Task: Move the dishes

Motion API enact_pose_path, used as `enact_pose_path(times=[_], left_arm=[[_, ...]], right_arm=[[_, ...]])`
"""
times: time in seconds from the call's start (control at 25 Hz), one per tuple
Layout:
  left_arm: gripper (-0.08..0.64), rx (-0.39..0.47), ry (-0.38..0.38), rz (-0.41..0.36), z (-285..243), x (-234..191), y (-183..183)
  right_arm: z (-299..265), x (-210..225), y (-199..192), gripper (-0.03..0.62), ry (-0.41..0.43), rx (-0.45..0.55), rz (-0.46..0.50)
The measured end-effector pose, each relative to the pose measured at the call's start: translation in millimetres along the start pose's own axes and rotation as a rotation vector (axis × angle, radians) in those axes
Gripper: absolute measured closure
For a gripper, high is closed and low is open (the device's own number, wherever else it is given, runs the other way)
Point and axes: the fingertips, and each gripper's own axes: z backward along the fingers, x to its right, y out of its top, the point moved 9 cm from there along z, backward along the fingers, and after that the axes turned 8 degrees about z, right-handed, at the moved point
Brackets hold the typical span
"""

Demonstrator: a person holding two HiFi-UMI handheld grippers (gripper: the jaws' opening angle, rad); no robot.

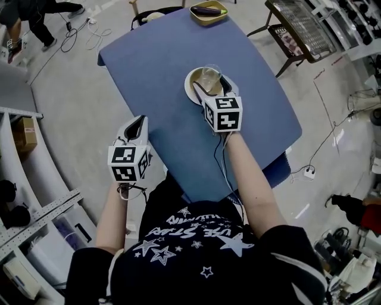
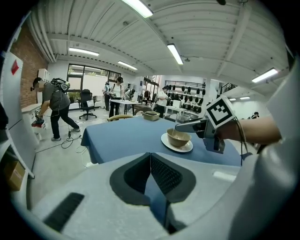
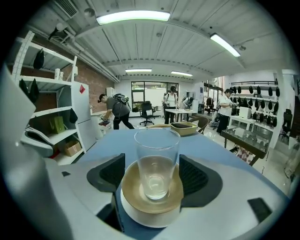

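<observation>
A clear glass [image 3: 156,161] stands in a tan bowl [image 3: 133,190] on a white plate [image 3: 150,220] in the middle of the blue table [image 1: 155,71]. My right gripper [image 1: 213,83] reaches over the plate [image 1: 191,89], open, with one jaw on each side of the glass [image 1: 211,74] and a gap showing on the left. In the left gripper view its finger hangs just above the bowl [image 2: 178,138]. My left gripper [image 1: 138,122] hangs off the table's left edge, shut and holding nothing, its jaws meeting in its own view [image 2: 151,157].
A yellow-green dish [image 1: 208,11] holding a dark object sits at the table's far end, beside a chair [image 1: 156,15]. A rack [image 1: 297,27] stands at the right, shelving [image 1: 24,196] at the left. Cables and a power strip [image 1: 308,173] lie on the floor. People stand in the background.
</observation>
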Motion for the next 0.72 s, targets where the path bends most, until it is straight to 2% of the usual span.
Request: enact_pose_path(times=[0.32, 0.52, 0.72], left_arm=[[0.540, -0.023, -0.030, 0.028, -21.2, -8.3, 3.5], [0.540, -0.023, -0.033, 0.042, -31.1, -8.7, 5.3], [0.540, -0.031, -0.030, 0.061, -37.9, -10.5, 5.4]], right_arm=[[-18.9, 5.9, 3.1, 0.308, -0.045, -0.001, -0.031], [-19.1, 8.8, 4.1, 0.311, -0.019, -0.003, -0.027], [-10.2, 16.6, 21.5, 0.311, -0.007, 0.050, -0.045]])
